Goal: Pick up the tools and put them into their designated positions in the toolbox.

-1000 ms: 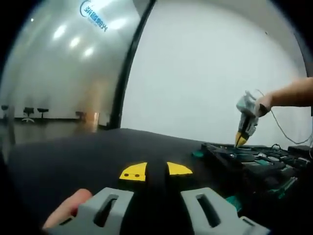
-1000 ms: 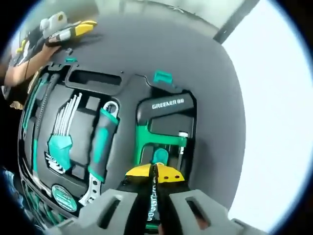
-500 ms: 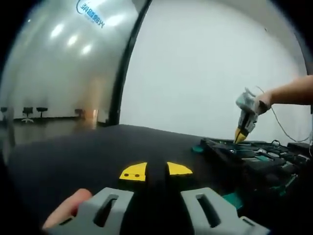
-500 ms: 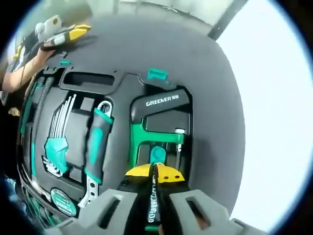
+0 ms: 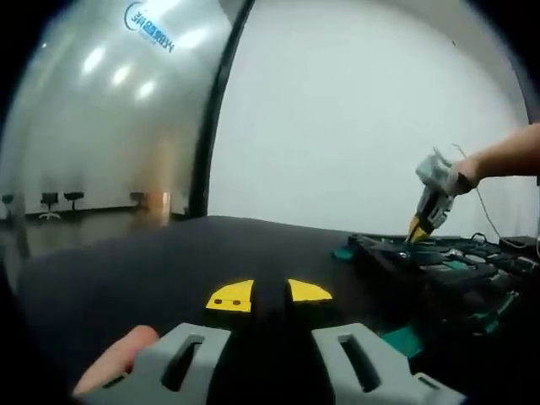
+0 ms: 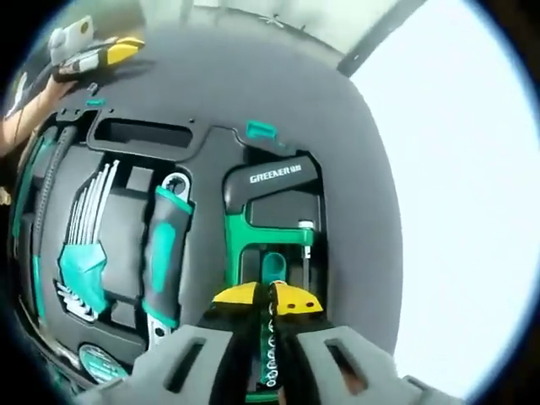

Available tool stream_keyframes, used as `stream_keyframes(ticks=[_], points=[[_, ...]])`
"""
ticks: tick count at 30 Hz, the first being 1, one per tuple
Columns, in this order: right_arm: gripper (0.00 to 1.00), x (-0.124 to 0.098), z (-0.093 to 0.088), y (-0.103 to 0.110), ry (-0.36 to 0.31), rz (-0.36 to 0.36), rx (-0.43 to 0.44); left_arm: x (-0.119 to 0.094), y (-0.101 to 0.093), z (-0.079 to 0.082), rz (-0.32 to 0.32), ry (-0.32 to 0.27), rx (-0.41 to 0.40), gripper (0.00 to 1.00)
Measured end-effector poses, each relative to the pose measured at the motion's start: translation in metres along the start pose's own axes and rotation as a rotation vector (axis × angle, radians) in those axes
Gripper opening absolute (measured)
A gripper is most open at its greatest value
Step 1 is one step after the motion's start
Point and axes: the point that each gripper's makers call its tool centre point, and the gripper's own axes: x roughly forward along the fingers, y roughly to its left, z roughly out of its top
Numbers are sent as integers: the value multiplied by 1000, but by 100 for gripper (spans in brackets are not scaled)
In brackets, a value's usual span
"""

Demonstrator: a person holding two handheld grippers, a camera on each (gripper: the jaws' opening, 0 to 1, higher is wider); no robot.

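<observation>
right now right tongs [image 6: 270,299], lower centre of right gripper view, closed on narrow ridged tool [image 6: 270,354] above green hacksaw [image 6: 253,240] slot in toolbox [image 6: 202,148]. risk: tilted tool misses recess, jams on frame. left tongs [image 5: 268,295] closed, empty, low over dark counter [image 5: 126,261]; toolbox at right.

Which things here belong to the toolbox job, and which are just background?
Job:
- toolbox
- hex key set in its slot
- adjustable wrench in its slot
- green tool at the right hand-held gripper
- left hand-held gripper

Background:
- black tabletop
- white wall
- chairs
</observation>
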Motion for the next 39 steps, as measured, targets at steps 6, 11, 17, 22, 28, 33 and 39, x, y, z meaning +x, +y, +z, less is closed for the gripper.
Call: stream_keyframes(ticks=[6, 11, 17, 22, 28, 33, 39], points=[[18, -20, 13, 7, -104, 53, 63, 0, 1, 0, -2, 1, -4, 14], [15, -28, 7, -3, -167, 17, 154, 1, 1, 0, -4, -2, -13, 14], [0, -18, 0, -31, -221, -165, 278, 1, 1, 0, -2, -1, -11, 14], [0, -10, 6, -32, -282, -275, 208, 1, 0, 0, -4, 0, -6, 14], [0, -33, 18, -26, -371, -337, 283, 2, 1, -3, 4, 18, 2, 14], [1, -40, 9, -19, -351, -310, 297, 1, 1, -4, 13, 19, 17, 14], [4, -44, -5, -28, -352, -303, 347, 1, 2, -5, 13, 21, 24, 14]])
